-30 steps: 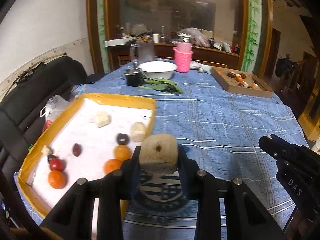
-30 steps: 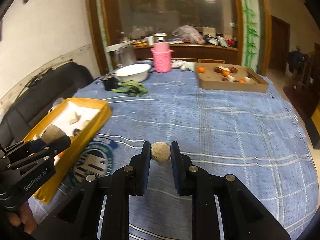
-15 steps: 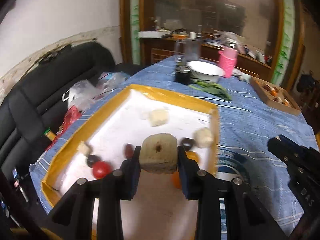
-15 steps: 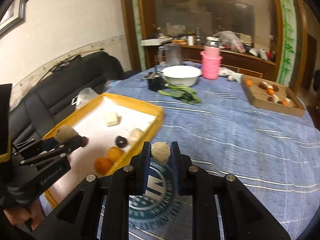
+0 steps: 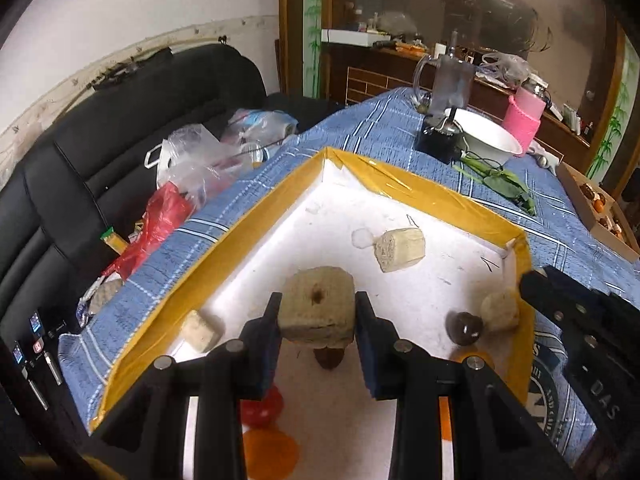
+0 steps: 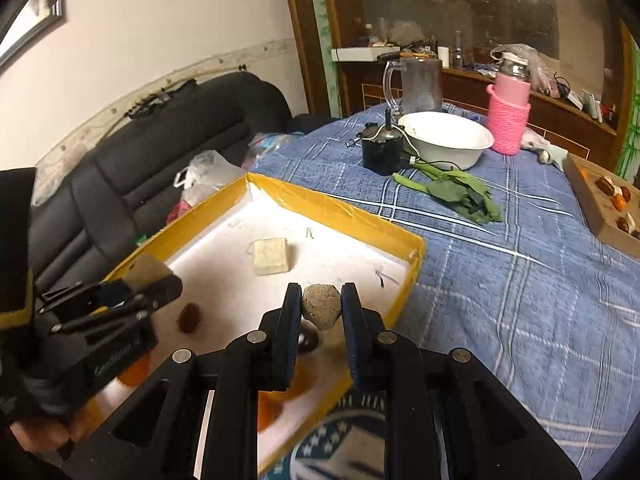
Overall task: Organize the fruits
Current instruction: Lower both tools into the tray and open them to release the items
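Note:
My left gripper (image 5: pixel 316 312) is shut on a tan cube-shaped piece (image 5: pixel 317 309) and holds it above the yellow-rimmed white tray (image 5: pixel 404 190). My right gripper (image 6: pixel 321 307) is shut on a small round beige fruit (image 6: pixel 321 306) over the tray's right side (image 6: pixel 416 272). In the tray lie a pale cube (image 5: pixel 400 243), a second pale chunk (image 5: pixel 201 331), a round beige fruit (image 5: pixel 500 312), a dark fruit (image 5: pixel 464 328), a red fruit (image 5: pixel 264 408) and orange fruits (image 5: pixel 272 450). The left gripper also shows in the right wrist view (image 6: pixel 150 276).
A blue checked cloth (image 6: pixel 500 272) covers the table. At the back stand a white bowl (image 6: pixel 446 138), a pink-sleeved bottle (image 6: pixel 509 120), a glass jug (image 6: pixel 418 82), a black box (image 6: pixel 382 152) and green leaves (image 6: pixel 456 192). A cardboard tray (image 6: pixel 600 204) with fruits sits right. Plastic bags (image 5: pixel 192 168) lie on a black sofa.
Both grippers have moved left and forward over the yellow tray, each still holding its piece. The tray now fills the lower part of both views.

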The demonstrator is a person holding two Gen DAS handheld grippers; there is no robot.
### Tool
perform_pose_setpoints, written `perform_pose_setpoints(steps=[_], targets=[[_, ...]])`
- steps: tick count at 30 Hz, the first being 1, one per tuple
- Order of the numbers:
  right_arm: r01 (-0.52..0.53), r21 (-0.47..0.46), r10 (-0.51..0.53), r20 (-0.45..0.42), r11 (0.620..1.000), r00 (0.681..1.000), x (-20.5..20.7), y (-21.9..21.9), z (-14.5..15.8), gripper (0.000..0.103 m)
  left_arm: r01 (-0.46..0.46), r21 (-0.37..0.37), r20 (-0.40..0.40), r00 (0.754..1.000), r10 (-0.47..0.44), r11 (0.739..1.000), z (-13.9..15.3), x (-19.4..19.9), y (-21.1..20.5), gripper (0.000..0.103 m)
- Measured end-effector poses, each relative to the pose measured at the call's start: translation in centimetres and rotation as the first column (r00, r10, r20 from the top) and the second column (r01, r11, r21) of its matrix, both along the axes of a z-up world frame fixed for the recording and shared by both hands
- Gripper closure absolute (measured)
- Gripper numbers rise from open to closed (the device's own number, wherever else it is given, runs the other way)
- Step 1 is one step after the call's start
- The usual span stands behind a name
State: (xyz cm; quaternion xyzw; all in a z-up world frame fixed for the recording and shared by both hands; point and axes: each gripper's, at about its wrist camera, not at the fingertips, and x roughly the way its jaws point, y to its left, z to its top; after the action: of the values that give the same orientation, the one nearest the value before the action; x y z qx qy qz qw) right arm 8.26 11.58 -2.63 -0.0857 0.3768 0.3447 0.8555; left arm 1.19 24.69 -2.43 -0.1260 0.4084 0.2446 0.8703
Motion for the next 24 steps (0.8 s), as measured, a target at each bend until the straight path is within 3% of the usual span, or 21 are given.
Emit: perform_pose_setpoints(steps=[19, 21, 23, 24], targets=[[-0.029, -0.115, 0.016, -0.109, 0.993, 0.994, 4.7, 3.8, -3.7, 0.084, -0.076, -0.105, -0.124, 0.990, 0.063, 0.992, -2.7, 3.3, 2.9, 0.066], [-0.035, -0.125, 0.018, -0.135, 0.992, 0.991, 5.1, 4.0, -4.1, 0.071, -0.097, -0.119, -0.148, 0.986, 0.079, 0.988, -3.1, 3.3, 3.2, 0.065], [-0.047, -0.128, 0.031, -0.131, 0.991, 0.991, 4.9, 4.2, -4.0, 0.064, -0.108, -0.123, -0.148, 0.985, 0.090, 0.987, -3.0, 3.1, 3.3, 0.048], [-0.049, -0.128, 0.032, -0.133, 0.991, 0.991, 4.8, 4.2, -3.9, 0.057, -0.111, -0.128, -0.152, 0.984, 0.091, 0.986, -2.9, 2.9, 3.4, 0.030]])
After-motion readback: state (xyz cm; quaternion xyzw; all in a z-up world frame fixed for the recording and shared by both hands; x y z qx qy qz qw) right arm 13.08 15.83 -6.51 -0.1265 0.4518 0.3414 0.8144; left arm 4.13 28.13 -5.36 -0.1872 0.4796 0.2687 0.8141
